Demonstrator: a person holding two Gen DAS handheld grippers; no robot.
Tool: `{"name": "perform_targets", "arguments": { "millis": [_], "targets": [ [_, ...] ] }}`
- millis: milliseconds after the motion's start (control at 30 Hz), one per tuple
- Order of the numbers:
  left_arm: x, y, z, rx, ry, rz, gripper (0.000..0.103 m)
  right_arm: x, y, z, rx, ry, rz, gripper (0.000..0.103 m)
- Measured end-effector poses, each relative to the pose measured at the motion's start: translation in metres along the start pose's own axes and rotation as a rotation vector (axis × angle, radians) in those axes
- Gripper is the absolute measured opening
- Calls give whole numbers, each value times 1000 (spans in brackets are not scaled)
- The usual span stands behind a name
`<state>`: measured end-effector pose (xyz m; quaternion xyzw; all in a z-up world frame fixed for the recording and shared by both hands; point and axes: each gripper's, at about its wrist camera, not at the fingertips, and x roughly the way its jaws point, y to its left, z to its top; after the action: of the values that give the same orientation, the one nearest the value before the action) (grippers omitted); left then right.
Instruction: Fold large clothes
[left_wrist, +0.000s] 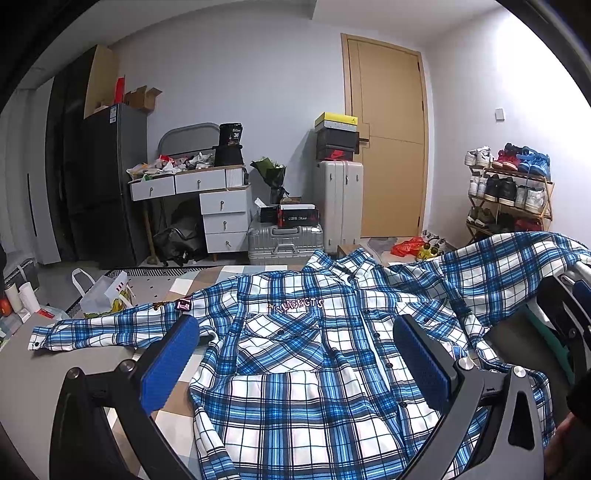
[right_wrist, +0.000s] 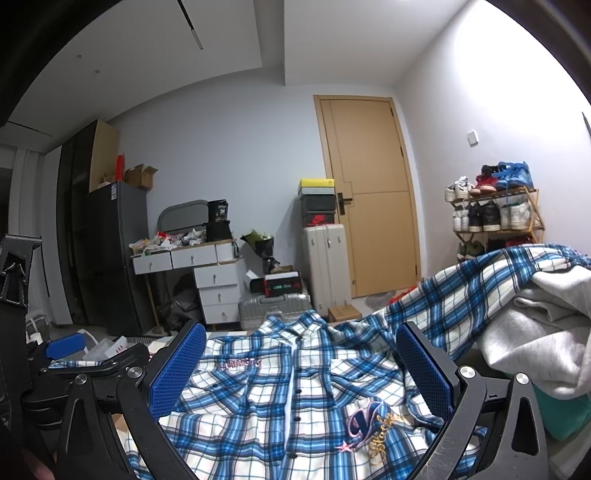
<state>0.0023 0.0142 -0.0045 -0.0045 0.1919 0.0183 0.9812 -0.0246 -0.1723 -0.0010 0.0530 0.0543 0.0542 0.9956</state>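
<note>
Surroundings: grey garment pile (right_wrist: 535, 332) at right, just beside the shirt, with one sleeve (right_wrist: 480, 291) draped up over it. A white bag (left_wrist: 99, 295) sits on the floor at far left. Dresser (left_wrist: 218, 206), suitcases (left_wrist: 340, 203), door (left_wrist: 391, 140) and shoe rack (left_wrist: 513, 192) line the far wall.

Shirt (left_wrist: 314, 369): blue-and-white plaid, front up, buttoned, spread flat on the patterned surface (left_wrist: 173, 402). Collar points far, hem near; long axis runs near-to-far. The other sleeve (left_wrist: 103, 328) stretches out flat to the left.

Left gripper (left_wrist: 295, 362): fingers spread wide, nothing held, above the shirt's left chest. Right gripper (right_wrist: 303, 369): fingers spread wide, nothing held, above the button placket. Contact with the cloth cannot be told.
</note>
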Motion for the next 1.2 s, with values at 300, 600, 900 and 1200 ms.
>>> {"name": "perform_targets", "arguments": {
  "millis": [300, 600, 900, 1200],
  "targets": [
    [2, 1, -3, 2, -19, 15, 102, 1, -1, -1, -3, 9, -8, 103],
    [19, 3, -8, -22, 43, 26, 102, 13, -3, -6, -8, 44, -26, 103],
    [15, -3, -10, -24, 105, -31, 102, 32, -113, 57, 141, 174, -79, 103],
    [24, -15, -11, 15, 137, -62, 102, 21, -356, 105, 687, 360, -362, 103]
  ]
}}
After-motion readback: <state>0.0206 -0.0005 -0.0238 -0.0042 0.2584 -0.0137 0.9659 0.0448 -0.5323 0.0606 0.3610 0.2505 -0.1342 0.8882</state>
